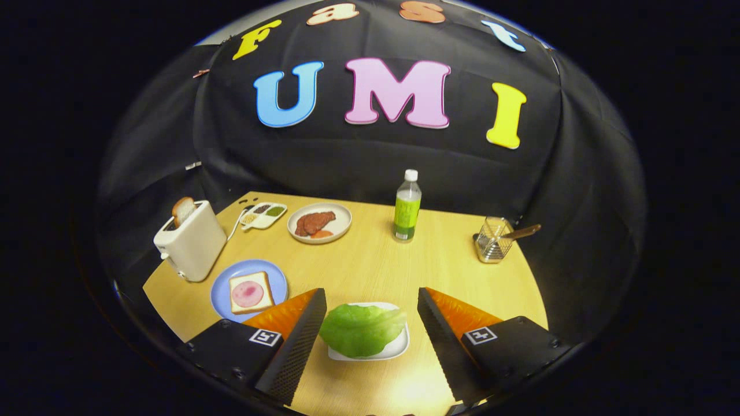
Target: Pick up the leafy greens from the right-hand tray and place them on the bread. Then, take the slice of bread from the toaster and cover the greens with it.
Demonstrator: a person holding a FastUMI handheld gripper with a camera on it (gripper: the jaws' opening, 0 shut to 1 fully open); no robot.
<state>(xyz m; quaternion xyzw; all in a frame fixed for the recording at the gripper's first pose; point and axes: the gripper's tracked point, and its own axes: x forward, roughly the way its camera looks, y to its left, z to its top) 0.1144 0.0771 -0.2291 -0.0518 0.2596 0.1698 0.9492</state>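
Claw, fingers spread wide, straddles the lettuce on its white tray: seemingly light, limp, tearable; grip the thicker edge; bread lies at ten o'clock.

Pale wood-grain tabletop; green leafy greens on white tray; blue plate; cream toaster; green-labelled bottle, white cap; tongs spread wide.

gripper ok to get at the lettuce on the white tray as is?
Probably yes. The gripper is open, its fingers standing either side of the lettuce leaf on the white tray, with nothing lying between them and the leaf.
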